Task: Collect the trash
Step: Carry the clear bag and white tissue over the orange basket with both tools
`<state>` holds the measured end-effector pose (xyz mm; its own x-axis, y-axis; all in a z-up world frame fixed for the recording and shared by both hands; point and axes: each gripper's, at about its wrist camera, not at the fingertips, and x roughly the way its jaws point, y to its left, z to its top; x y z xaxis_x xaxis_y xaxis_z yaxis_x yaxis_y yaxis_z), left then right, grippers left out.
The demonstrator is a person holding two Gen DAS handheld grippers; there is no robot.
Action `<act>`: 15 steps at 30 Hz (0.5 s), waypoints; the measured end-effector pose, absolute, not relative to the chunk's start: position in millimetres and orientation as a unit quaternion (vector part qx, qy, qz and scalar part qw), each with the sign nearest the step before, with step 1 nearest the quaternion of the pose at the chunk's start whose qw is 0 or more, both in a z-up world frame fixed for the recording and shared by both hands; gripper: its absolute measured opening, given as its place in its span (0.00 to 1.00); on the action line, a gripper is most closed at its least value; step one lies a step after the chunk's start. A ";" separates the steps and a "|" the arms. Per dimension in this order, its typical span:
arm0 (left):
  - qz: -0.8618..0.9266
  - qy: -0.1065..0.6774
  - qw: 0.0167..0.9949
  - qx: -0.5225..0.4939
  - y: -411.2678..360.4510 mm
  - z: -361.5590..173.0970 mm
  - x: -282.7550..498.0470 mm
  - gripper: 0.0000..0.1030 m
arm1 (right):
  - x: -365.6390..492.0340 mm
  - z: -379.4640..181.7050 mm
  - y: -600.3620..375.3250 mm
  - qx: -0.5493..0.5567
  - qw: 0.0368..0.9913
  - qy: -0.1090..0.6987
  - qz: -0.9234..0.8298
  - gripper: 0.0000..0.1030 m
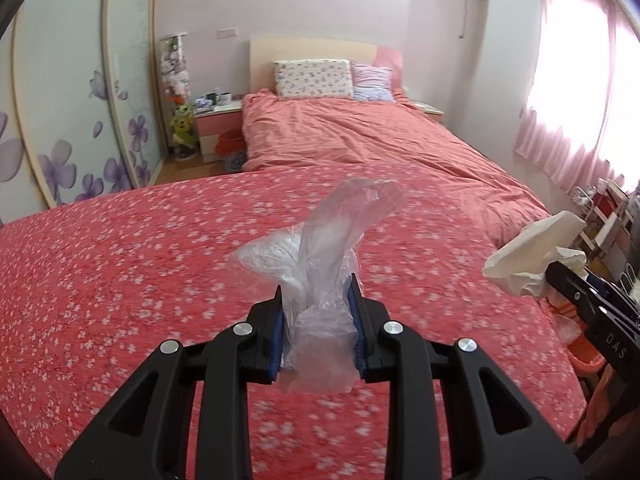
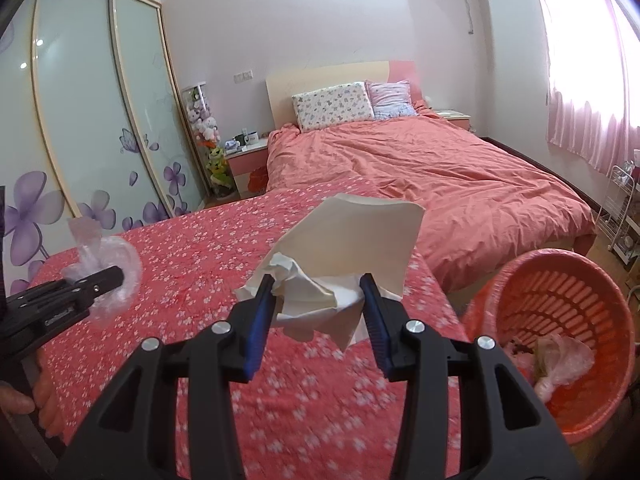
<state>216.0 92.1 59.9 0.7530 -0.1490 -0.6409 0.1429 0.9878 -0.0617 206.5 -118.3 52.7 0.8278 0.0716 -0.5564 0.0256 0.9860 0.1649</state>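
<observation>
The left gripper clenches a crumpled clear plastic bag above the flowered bed; the right gripper grasps white tissue paper. Beside the bed, the orange basket holds plastic scraps. The right gripper's side reads "DAS".

2 pillows side by side at the headboard end of the bed; nightstand left of bed, wardrobe further left. Basket right of floral cover, trash inside.
</observation>
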 end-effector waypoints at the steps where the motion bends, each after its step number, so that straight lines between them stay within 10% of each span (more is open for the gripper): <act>1: -0.083 0.342 0.936 -0.002 87.9 60.6 214.6 0.26 | 201.2 54.6 -123.4 0.085 0.953 0.291 0.010 0.41; 15: -0.163 0.337 0.927 0.031 4.1 64.7 197.1 0.26 | 154.1 63.8 -199.7 0.109 0.956 0.269 -0.045 0.42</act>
